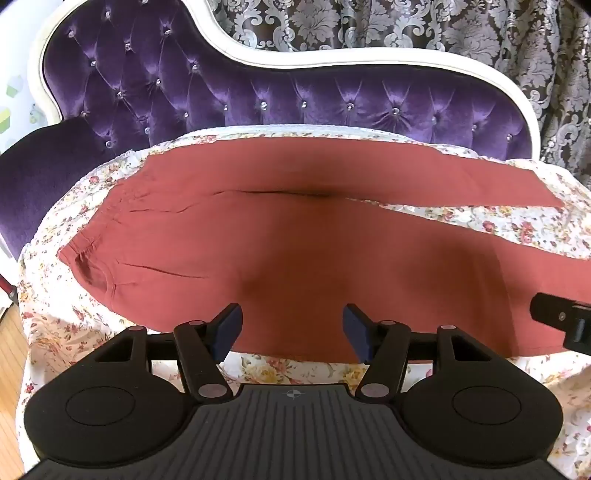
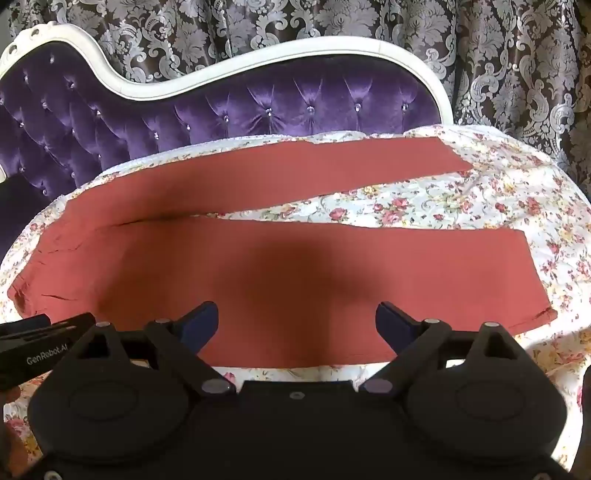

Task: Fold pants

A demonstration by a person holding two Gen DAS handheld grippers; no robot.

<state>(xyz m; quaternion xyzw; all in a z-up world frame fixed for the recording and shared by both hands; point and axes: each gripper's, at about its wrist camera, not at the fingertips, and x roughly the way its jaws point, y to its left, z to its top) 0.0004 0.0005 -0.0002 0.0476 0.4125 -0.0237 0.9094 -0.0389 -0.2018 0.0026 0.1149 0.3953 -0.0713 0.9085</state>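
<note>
Rust-red pants [image 1: 295, 236] lie spread flat on a floral sheet [image 1: 498, 221] covering the seat of a purple tufted sofa [image 1: 258, 96]. Waistband at the left end, both legs run to the right. Legs splayed: a wedge of sheet shows between them, widening toward the cuffs. A few shallow creases near the waistband; the rest of the cloth looks smooth.

Left tongs [image 1: 291, 330]: apart, blue pads [image 1: 229, 328] wide of each other, nothing between them. They hover over the near edge of the pants, toward the waist end. Cannot tell whether the tips touch the cloth.

Right tongs [image 2: 297, 326]: apart as well, empty, over the near edge of the near leg, further toward the cuffs. Contact with the cloth also unclear.

Each tool's body shows at the edge of the other's view; the two are side by side along the near edge.

White carved sofa frame [image 2: 258, 70] behind; dark damask curtain [image 2: 369, 26] beyond it. A dark shadow falls across the middle of the pants.
</note>
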